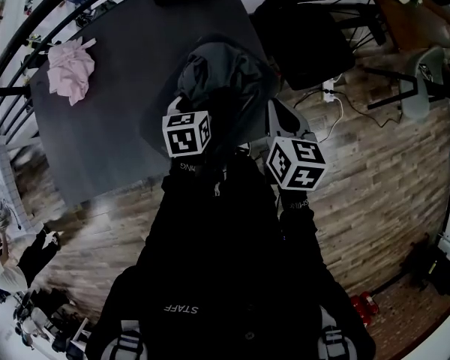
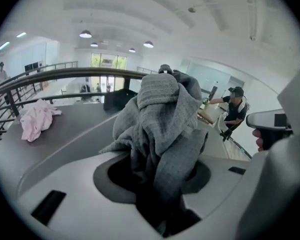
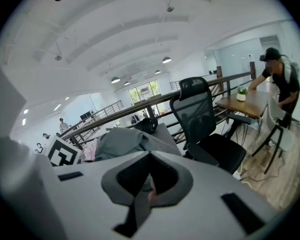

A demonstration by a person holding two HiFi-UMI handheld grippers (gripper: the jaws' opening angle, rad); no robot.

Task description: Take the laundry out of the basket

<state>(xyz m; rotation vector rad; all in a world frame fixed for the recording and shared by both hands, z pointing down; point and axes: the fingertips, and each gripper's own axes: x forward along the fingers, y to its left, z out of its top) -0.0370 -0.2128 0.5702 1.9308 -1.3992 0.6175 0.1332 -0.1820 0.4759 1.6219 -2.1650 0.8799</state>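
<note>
A crumpled grey garment (image 2: 162, 119) hangs pinched in the left gripper (image 2: 160, 179) above the table (image 1: 120, 133), where 1 pink garment (image 1: 69, 70) lies bunched.

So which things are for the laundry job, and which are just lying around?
For the job: grey clothing; pink clothing on the table.
Just lying around: office chair; wooden desk.
</note>
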